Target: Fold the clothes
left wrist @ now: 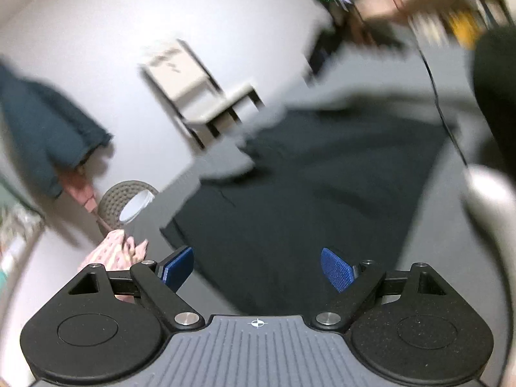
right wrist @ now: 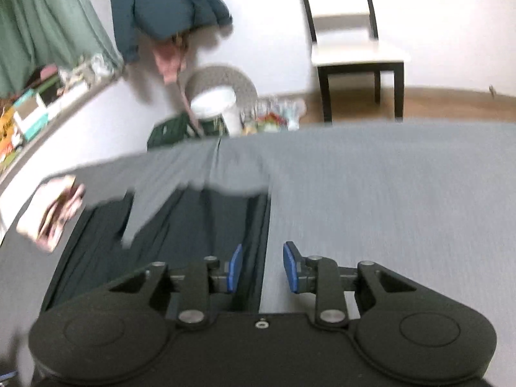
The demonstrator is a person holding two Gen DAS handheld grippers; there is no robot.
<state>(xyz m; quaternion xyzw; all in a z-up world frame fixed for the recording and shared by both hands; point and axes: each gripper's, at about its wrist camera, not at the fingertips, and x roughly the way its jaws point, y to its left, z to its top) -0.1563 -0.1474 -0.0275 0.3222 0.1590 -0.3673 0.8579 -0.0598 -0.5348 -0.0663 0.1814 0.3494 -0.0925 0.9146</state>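
— Two grippers, both empty. Start on the left: what is there?

— Left gripper hangs above the dark garment, jaws spread wide, nothing between the blue pads. A pink cloth lies just beside it, at the bed's near-left corner.

— And the garment itself?

— Spread on the grey bed, mostly flat, with a lighter grey piece lying over its far end. Blur hides whether that is a flap of the same item or a separate cloth. Further right, the right gripper shows high above the bed, held in the person's hand.

— From its own camera?

— Right gripper hovers low over the garment's right edge, jaws parted narrowly, gripping nothing. The edge runs straight away from the fingers, bare bed to its right. A chair stands well beyond the bed.

— Which step, then?

— I judge it a reach between folds: neither gripper holds cloth, and the garment looks laid out but not yet folded small.

— What does the next move call for?

— Probably each gripper coming down on an edge or corner and pinching a single layer, right one on the edge beneath it, left one on the near hem. Both views are smeared, so I cannot tell exact corners.
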